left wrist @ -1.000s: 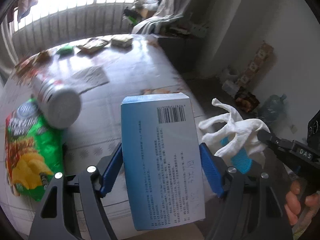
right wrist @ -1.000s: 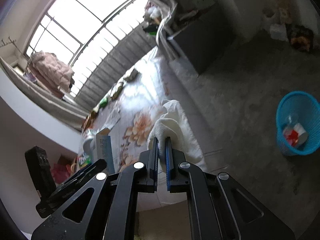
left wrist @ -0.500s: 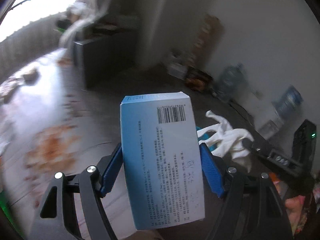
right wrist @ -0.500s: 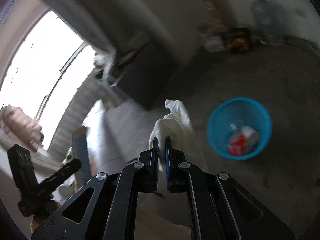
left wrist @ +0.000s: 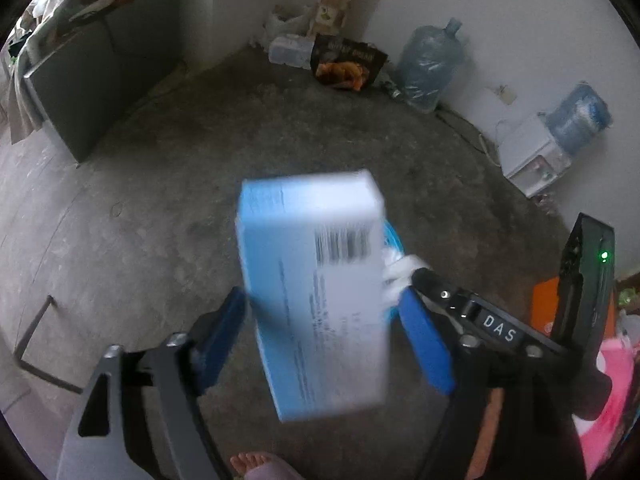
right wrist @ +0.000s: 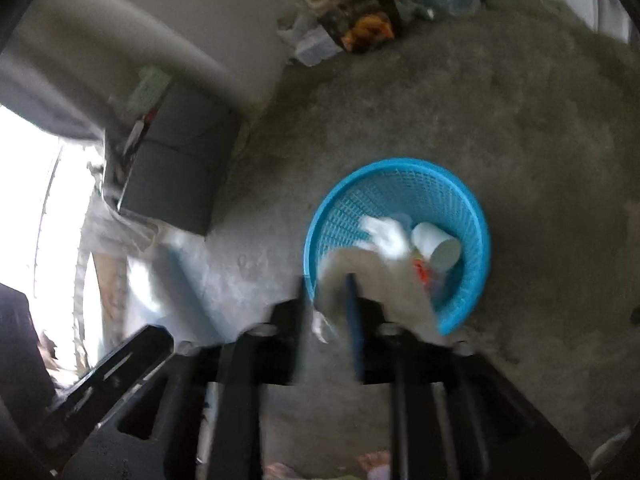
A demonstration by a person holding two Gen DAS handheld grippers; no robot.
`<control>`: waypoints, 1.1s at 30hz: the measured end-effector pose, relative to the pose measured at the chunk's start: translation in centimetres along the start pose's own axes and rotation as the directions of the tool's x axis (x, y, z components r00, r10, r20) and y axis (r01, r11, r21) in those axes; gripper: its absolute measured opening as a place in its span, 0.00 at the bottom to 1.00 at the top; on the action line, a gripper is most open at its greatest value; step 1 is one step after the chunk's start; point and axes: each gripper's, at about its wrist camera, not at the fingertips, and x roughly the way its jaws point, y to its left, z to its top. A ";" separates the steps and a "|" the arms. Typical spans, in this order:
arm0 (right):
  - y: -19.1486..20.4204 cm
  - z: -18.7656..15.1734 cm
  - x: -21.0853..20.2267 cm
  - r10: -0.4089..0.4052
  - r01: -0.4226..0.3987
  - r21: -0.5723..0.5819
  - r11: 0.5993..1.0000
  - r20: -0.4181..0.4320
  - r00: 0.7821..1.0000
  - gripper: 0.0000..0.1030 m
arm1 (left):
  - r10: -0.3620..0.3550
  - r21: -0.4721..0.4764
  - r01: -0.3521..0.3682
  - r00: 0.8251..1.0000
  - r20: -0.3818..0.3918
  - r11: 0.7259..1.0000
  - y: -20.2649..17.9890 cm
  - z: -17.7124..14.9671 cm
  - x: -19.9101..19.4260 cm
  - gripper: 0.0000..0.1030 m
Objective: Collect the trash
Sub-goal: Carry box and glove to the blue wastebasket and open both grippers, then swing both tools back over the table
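A light blue carton (left wrist: 316, 292) with a barcode sits between the spread blue pads of my left gripper (left wrist: 320, 320); it is blurred and tilted, with gaps at both pads. A white glove (right wrist: 380, 268) hangs at my right gripper (right wrist: 328, 312), over the near rim of a blue mesh basket (right wrist: 460, 196). The right jaws have parted and the glove is blurred. The basket holds a white cup (right wrist: 436, 244) and red scraps. In the left wrist view the glove (left wrist: 400, 272) and a sliver of basket (left wrist: 394, 236) show behind the carton.
Bare concrete floor all round. Water jugs (left wrist: 428, 68), a dark snack bag (left wrist: 348, 60) and a white appliance (left wrist: 532, 156) line the far wall. A grey cabinet (left wrist: 72, 88) stands at the left. A bare foot (left wrist: 256, 464) is below the left gripper.
Both grippers swung from the table to the floor and over the basket. The left jaws opened and the carton tilts loose. The right jaws parted on the glove.
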 end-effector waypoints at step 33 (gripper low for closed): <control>15.6 -15.1 -13.4 0.012 0.105 -0.462 0.881 0.243 0.970 0.92 | -0.014 -0.164 0.080 0.930 0.368 0.983 13.0 -19.3 -29.9 0.95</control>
